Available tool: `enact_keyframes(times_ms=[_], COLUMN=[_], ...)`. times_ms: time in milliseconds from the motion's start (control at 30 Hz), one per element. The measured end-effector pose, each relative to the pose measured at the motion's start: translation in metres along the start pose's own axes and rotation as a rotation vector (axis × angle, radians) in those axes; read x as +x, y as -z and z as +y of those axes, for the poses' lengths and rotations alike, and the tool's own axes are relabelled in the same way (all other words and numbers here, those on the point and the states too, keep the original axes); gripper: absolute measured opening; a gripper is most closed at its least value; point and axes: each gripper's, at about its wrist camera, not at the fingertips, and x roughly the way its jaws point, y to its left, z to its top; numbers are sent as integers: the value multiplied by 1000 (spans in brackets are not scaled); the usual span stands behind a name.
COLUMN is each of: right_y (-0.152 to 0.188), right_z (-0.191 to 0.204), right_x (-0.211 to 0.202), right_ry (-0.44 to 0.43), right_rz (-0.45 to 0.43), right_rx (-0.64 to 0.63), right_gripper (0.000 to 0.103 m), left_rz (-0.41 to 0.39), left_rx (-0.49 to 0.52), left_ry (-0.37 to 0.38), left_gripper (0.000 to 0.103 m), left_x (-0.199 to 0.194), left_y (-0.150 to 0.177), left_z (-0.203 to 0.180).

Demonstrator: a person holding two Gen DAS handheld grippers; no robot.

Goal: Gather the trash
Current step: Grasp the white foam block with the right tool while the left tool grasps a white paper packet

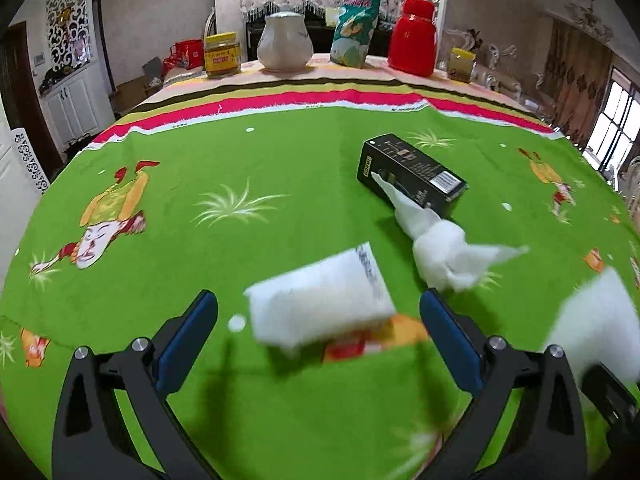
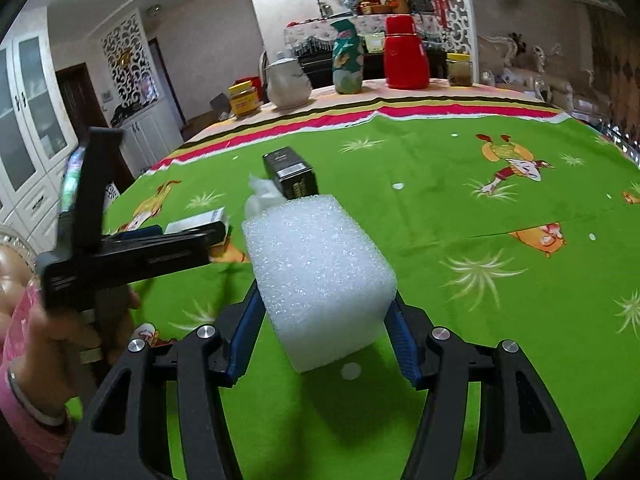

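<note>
My right gripper (image 2: 324, 296) is shut on a white foam block (image 2: 320, 280), its blue pads pressing both sides just above the green tablecloth (image 2: 460, 208). That block also shows at the right edge of the left wrist view (image 1: 596, 320). My left gripper (image 1: 318, 296) stands open over a small white carton (image 1: 320, 304), which lies between the fingers without touching them. Seen from the right wrist, the left gripper (image 2: 218, 232) reaches in from the left, held by a hand in a pink sleeve (image 2: 24, 360). A crumpled white tissue (image 1: 444, 256) lies against a black box (image 1: 412, 176) further back.
Along the far edge stand a yellow-lidded jar (image 1: 222, 56), a white pot (image 1: 284, 42), a green bag (image 1: 356, 28), a red flask (image 1: 414, 36) and another jar (image 1: 462, 64). The table's rim curves away on both sides.
</note>
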Motion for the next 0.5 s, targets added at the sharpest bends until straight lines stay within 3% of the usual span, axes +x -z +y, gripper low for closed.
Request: enact_keyframes(times_ms=[67,100,167,500], right_y=[-1,-1,-1,5], right_z=[-3,-3,-3,9], right_x=[0,0,1,4], right_ry=[2,4,-1,-17], right_rz=[-3,-4,-1,19], right_rx=[5,6,7,-28], right_gripper=[57,57,57,57], left_rz=[16,25,73,-11], left_rx=[-10,-18,-30,-39], left_ry=[-13,-17,-19,46], left_gripper=[97,91,69,67], left_x=[9,14,23,-28], left_y=[-5,-6,-4,35], left_z=[-3,-4,-5,1])
